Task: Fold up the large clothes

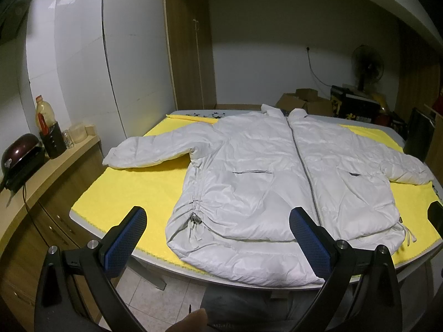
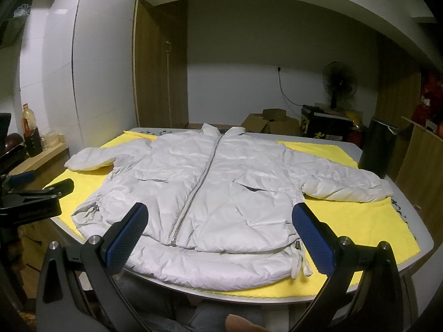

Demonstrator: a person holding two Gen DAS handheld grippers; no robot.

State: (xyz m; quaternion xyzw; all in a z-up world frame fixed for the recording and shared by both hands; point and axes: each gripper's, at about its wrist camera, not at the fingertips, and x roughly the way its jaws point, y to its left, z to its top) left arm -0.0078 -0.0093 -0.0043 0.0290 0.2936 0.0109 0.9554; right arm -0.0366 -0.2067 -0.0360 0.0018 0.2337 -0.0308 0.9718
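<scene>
Jacket [image 1: 263,182] flat (zipped) on cloth [image 1: 133,191]

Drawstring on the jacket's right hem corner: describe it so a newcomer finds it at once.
Start at the table with the yellow cloth and the white jacket spread on it, zipped. Follow the hem nearest the camera to its right corner. The drawstring dangles there as white loops, unlike the gathered cord on the left side.

one jacket [image 1: 263,171], one yellow cloth [image 1: 133,191], two tools [image 1: 218,238]
</scene>
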